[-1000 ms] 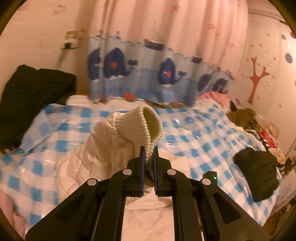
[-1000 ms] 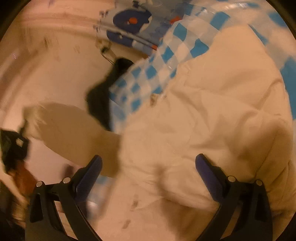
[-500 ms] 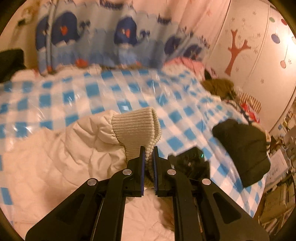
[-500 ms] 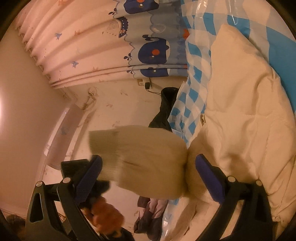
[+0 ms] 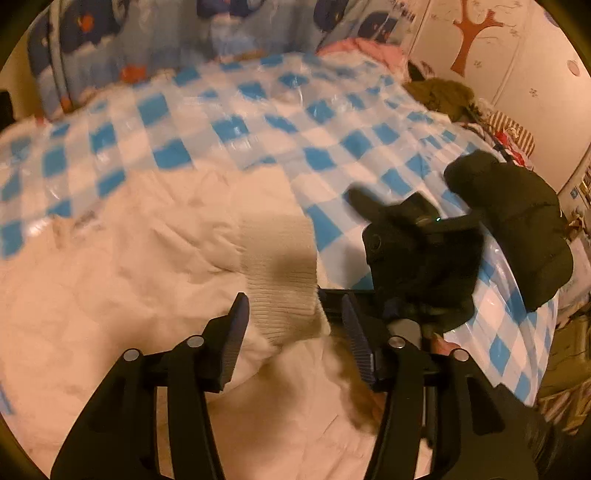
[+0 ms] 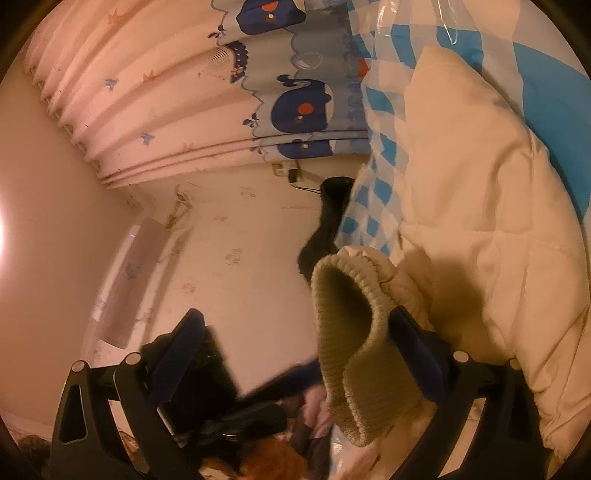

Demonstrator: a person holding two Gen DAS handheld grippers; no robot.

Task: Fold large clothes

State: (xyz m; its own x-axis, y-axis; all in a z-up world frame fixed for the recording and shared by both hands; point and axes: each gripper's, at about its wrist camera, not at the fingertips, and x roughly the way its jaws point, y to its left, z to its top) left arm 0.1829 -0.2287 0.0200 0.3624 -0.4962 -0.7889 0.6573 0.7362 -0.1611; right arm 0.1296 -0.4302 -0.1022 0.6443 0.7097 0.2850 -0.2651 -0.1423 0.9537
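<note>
Left tool is spread wide, nothing clamped; the ribbed knit cuff of the cream puffer jacket sits in the gap between its fingers, and I can't tell whether it touches either pad. Jacket body lies flat on the bed, covering the near-left part of the blue-and-white checked plastic cover. In the right wrist view the right tool is also spread wide: the same cuff hangs open-mouthed between its fingers, draped against the right-hand blue pad, with the left pad well apart from it. So not clamped, just resting on one side. The right tool body shows in the left wrist view as a blurred black shape just right of the cuff, over the checked cover. Quilted jacket panel fills the right side of the right wrist view, lying on the checked cover. A dark garment sits at the right edge of the bed, well apart from the jacket. Whale-print curtain hangs behind the bed. Another dark garment hangs at the bed's far corner by the wall. Brown tree decal on the wall to the right.
</note>
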